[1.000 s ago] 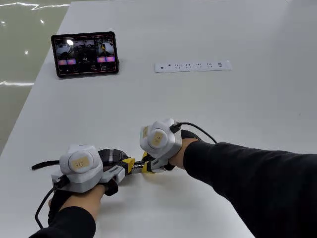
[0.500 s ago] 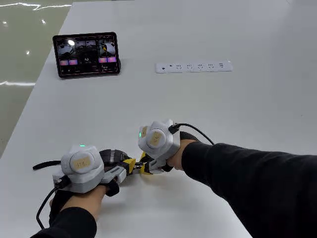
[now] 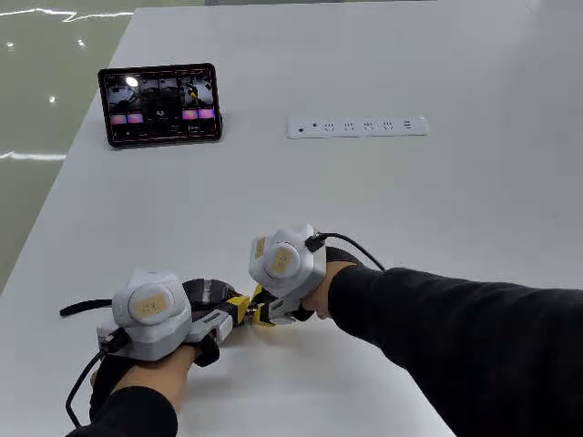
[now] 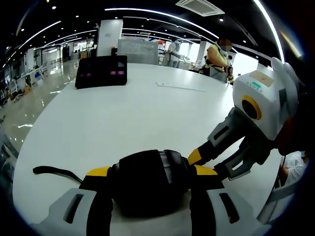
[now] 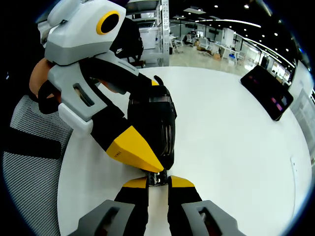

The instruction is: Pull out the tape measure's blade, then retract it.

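Tape measure [image 3: 208, 291] at seven o'clock on table [image 3: 383, 200], clamped across its case by left gripper [image 4: 151, 172]; right gripper [image 5: 157, 183] pinched narrow on blade tip [image 5: 156, 177] at case mouth; blade barely out, so pull and retraction both seem left.

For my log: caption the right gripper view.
Right tongs pinch the blade tip while left tongs clamp the tape measure.

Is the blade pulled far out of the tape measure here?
No: the right gripper pinches the blade tip right against the tape measure, which the left gripper holds.
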A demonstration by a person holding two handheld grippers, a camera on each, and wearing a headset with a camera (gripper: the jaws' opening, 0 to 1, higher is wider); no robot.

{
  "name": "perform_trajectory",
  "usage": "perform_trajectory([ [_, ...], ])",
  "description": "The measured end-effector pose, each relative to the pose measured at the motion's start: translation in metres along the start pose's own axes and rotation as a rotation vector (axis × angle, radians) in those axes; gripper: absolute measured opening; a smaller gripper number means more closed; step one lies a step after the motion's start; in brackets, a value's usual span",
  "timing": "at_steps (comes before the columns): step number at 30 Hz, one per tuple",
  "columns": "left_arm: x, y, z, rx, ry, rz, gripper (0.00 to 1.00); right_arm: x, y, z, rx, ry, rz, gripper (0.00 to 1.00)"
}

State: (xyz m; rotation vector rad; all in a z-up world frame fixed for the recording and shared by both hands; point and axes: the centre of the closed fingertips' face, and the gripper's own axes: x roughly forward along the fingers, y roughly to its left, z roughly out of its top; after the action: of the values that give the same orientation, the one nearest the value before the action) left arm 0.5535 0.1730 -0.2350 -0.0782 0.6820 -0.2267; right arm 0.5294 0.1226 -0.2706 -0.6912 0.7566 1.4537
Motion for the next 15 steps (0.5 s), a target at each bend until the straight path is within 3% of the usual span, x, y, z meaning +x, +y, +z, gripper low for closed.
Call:
perform_trajectory([
  [15, -0.0005, -0.0004, 0.0003, 0.002, -0.003, -0.001, 0.59, 0.0016, 0.0003, 0.003, 0.009, -0.006, -0.005, 0.11],
])
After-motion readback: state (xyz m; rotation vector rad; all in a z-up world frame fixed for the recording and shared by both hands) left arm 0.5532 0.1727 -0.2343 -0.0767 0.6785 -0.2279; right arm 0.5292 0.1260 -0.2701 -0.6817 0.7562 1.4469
